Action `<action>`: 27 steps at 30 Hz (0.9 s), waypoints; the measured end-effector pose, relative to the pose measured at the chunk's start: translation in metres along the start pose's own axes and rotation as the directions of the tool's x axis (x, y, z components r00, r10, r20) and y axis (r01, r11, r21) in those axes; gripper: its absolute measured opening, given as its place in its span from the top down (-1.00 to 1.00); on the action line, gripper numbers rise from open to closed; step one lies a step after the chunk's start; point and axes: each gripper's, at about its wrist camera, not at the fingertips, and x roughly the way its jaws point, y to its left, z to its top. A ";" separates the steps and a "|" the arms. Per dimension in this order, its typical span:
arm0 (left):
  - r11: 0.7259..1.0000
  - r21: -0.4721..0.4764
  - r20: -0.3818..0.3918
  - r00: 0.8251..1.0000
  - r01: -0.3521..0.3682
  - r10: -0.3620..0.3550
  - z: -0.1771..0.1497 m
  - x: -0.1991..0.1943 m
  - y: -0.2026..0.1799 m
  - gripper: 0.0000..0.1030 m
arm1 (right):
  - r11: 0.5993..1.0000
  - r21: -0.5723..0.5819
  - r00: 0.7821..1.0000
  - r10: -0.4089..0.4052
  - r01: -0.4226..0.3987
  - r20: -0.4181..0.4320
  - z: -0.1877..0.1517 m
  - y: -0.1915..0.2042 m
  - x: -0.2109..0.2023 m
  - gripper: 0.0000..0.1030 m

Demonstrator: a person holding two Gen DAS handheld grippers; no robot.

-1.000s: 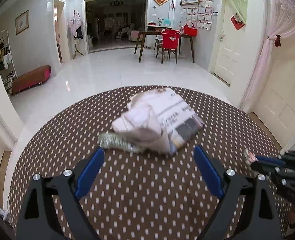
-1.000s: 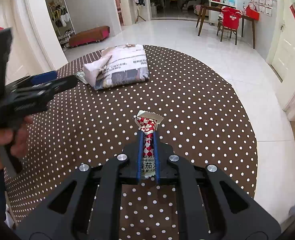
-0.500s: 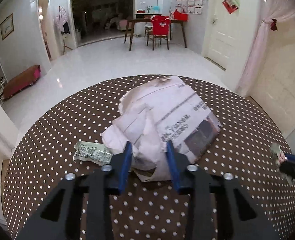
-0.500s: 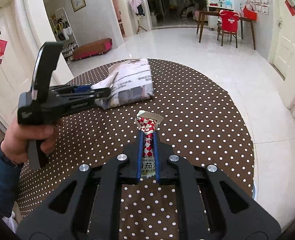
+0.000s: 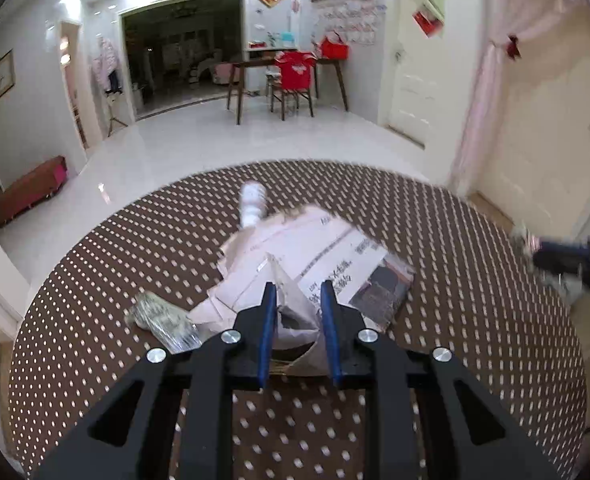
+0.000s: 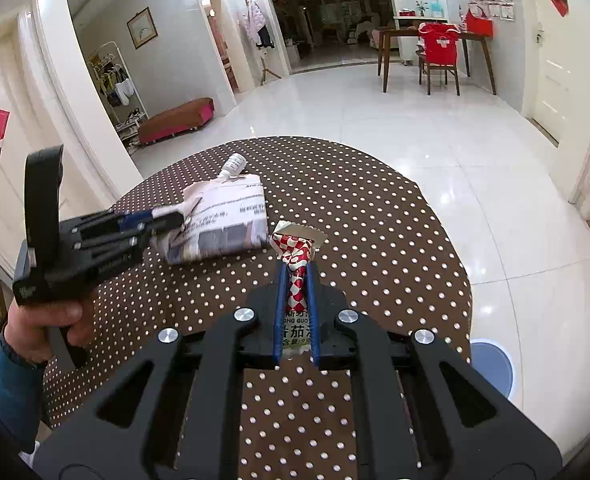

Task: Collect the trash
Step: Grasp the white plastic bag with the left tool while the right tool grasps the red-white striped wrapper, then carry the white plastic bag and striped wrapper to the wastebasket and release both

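Table: I see a round top under a brown cloth with white dots (image 6: 375, 216), carrying all the loose trash.
Left tongs (image 5: 295, 300): I have them pinching a raised fold at the near edge of the crumpled newspaper (image 5: 319, 256); the blue pads (image 5: 269, 320) press the paper from both sides.
Newspaper: it lies toward the far left of the table in the right wrist view (image 6: 231, 220), its near corner lifted.
Right tongs (image 6: 295, 280): pressed together on a red-and-white checked wrapper (image 6: 295, 252), whose torn top sticks out beyond the tips.
Clear printed wrapper (image 5: 163, 318): flat on the cloth, just left of the newspaper.
White bottle (image 5: 253, 200): lying at the newspaper's far edge.
Floor: a blue round bin (image 6: 491, 364) shows past the table's right rim.
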 end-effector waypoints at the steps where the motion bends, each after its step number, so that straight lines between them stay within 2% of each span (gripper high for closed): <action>1: 1.000 0.016 -0.008 1.000 -0.016 0.016 -0.004 0.000 -0.004 0.50 | 1.000 -0.002 1.000 -0.001 0.001 0.000 -0.001 -0.001 -0.002 0.80; 2: 0.999 0.028 -0.011 0.999 -0.041 0.041 -0.008 -0.001 -0.007 0.31 | 1.000 -0.003 1.000 -0.001 0.001 -0.001 -0.002 -0.001 -0.004 0.80; 3: 0.998 0.023 -0.007 0.999 -0.053 0.053 -0.009 -0.003 -0.007 -0.10 | 1.000 -0.004 1.000 0.001 -0.001 -0.002 -0.003 -0.001 -0.006 0.80; 5: 0.996 -0.013 0.033 0.996 -0.088 0.089 -0.008 -0.011 -0.003 -0.51 | 1.000 -0.002 1.000 0.002 -0.002 -0.004 -0.004 -0.003 -0.008 0.80; 6: 0.996 -0.032 0.044 0.995 -0.085 0.087 -0.008 -0.016 -0.001 -0.51 | 1.000 0.002 1.000 0.003 -0.003 -0.006 -0.005 -0.003 -0.008 0.80; 10: 0.996 -0.031 -0.040 0.996 -0.079 0.078 -0.012 -0.008 -0.003 -0.50 | 1.000 0.010 1.000 0.008 -0.008 -0.007 -0.006 -0.004 -0.009 0.80; 11: 0.997 -0.031 -0.042 0.997 -0.074 0.072 -0.012 -0.007 -0.004 -0.41 | 1.000 0.011 1.000 0.009 -0.009 -0.006 -0.006 -0.005 -0.010 0.80; 12: 0.997 -0.031 -0.048 0.997 -0.064 0.062 -0.011 -0.005 -0.005 -0.14 | 1.000 0.013 1.000 0.011 -0.011 -0.004 -0.005 -0.006 -0.011 0.80; 14: 0.998 -0.024 -0.080 0.995 -0.055 0.053 -0.008 0.004 -0.007 -0.02 | 1.000 0.013 1.000 0.013 -0.013 -0.003 -0.005 -0.005 -0.012 0.80; 16: 1.000 -0.016 -0.060 0.998 -0.027 0.026 -0.004 0.003 -0.008 0.14 | 1.000 0.015 1.000 0.014 -0.014 -0.001 -0.003 -0.006 -0.014 0.80; 17: 1.000 -0.011 -0.050 0.999 -0.017 0.016 -0.003 0.001 -0.008 0.34 | 1.000 0.016 1.000 0.014 -0.014 0.000 -0.004 -0.006 -0.015 0.80; 21: 0.998 -0.035 -0.041 0.998 0.051 -0.052 -0.009 -0.008 -0.007 0.39 | 0.999 0.032 1.000 0.016 -0.016 0.009 -0.003 -0.014 -0.021 0.80; 27: 0.994 -0.049 -0.012 0.995 0.096 -0.096 -0.010 -0.021 -0.010 0.40 | 0.997 0.072 0.999 0.017 -0.020 0.039 -0.003 -0.032 -0.034 0.80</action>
